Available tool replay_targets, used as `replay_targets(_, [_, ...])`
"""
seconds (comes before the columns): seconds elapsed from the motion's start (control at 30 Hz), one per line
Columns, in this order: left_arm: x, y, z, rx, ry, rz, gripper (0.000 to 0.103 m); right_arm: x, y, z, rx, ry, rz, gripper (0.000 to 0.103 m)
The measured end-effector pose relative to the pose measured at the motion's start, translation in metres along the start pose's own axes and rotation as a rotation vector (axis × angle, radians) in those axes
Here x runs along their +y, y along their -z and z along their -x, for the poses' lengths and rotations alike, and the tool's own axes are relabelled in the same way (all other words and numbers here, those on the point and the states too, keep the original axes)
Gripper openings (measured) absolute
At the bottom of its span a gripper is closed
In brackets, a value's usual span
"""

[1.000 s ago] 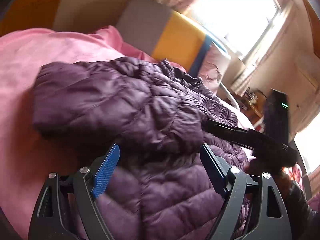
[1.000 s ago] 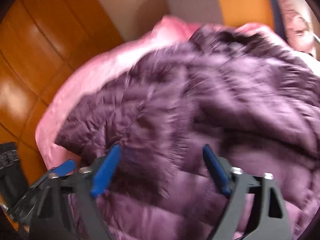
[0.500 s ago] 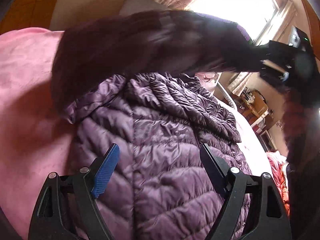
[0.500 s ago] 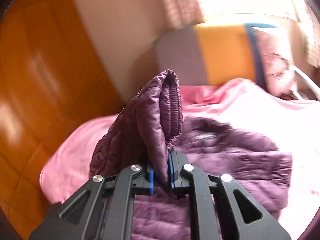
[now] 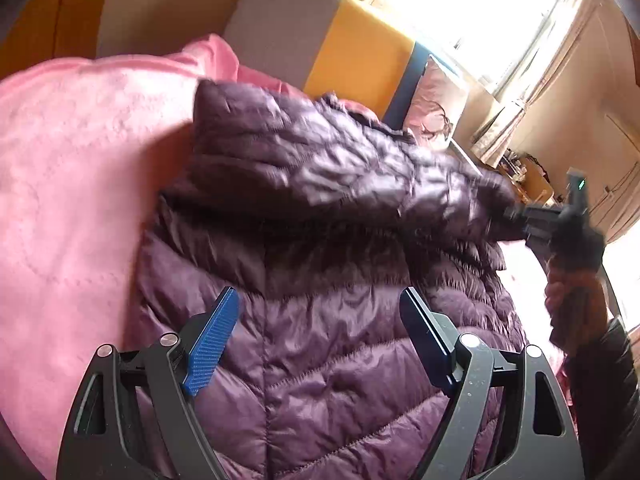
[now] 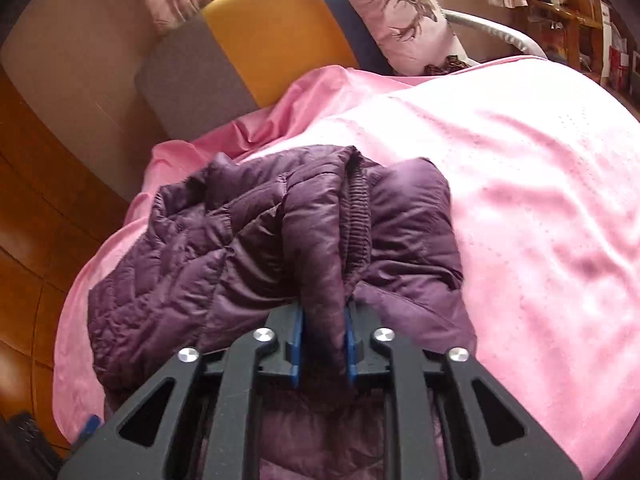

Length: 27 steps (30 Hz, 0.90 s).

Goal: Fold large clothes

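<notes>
Purple quilted jacket is spread on the pink blanket; its sleeve cuff is clamped by the right gripper; the left gripper is held agape above the jacket, nothing gripped.

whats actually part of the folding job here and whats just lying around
Part of the job:
- purple puffer jacket, lying on the pink blanket
- jacket sleeve, clamped in the right gripper
- left gripper, open over the jacket body

Just lying about:
- deer-print pillow
- grey and yellow cushion
- cluttered wooden shelf
</notes>
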State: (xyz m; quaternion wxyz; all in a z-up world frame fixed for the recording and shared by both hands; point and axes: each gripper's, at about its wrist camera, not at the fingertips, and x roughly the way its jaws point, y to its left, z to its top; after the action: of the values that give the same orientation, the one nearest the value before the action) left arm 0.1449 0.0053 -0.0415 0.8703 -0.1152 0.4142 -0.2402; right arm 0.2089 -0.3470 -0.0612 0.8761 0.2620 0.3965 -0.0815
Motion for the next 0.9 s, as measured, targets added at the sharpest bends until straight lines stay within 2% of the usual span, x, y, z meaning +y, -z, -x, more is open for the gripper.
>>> replay_targets(0.03, [-0.001,-0.007,0.005,-0.022,-0.007,-0.011,0.081,-0.001,0.002,0.004,-0.015,0.031,0.011,0.028])
replay_targets(0.17, [-0.001,-0.036,0.014,-0.095,-0.043,-0.021,0.085,-0.004,0.011,0.021,-0.055,0.134,0.054,0.033])
replay_targets(0.2, [0.001,-0.044,0.015,-0.111,-0.047,-0.011,0.085,-0.003,0.012,0.029,-0.083,0.144,0.062,0.04])
replay_targets(0.3, [0.005,-0.069,0.008,-0.135,-0.077,-0.01,0.086,0.018,0.013,0.041,-0.163,0.089,0.117,0.064])
replay_targets(0.4, [0.0,-0.094,-0.006,-0.157,-0.104,-0.031,0.086,0.054,0.013,0.037,-0.21,0.068,0.217,0.074])
replay_targets(0.5, [-0.003,-0.115,-0.027,-0.16,-0.113,-0.025,0.086,0.083,0.007,0.008,-0.191,0.086,0.291,0.076])
replay_targets(0.6, [-0.004,-0.127,-0.048,-0.135,-0.103,-0.007,0.086,0.094,0.004,-0.024,-0.139,0.107,0.314,0.076])
replay_targets(0.7, [-0.002,-0.133,-0.078,-0.091,-0.116,-0.005,0.086,0.083,0.005,-0.057,-0.094,0.179,0.309,0.076])
replay_targets(0.8, [0.003,-0.129,-0.109,-0.031,-0.14,-0.014,0.086,0.067,0.013,-0.073,-0.061,0.17,0.308,0.079])
replay_targets(0.9, [0.014,-0.118,-0.136,0.017,-0.124,-0.029,0.086,0.06,0.02,-0.082,-0.065,0.151,0.329,0.081])
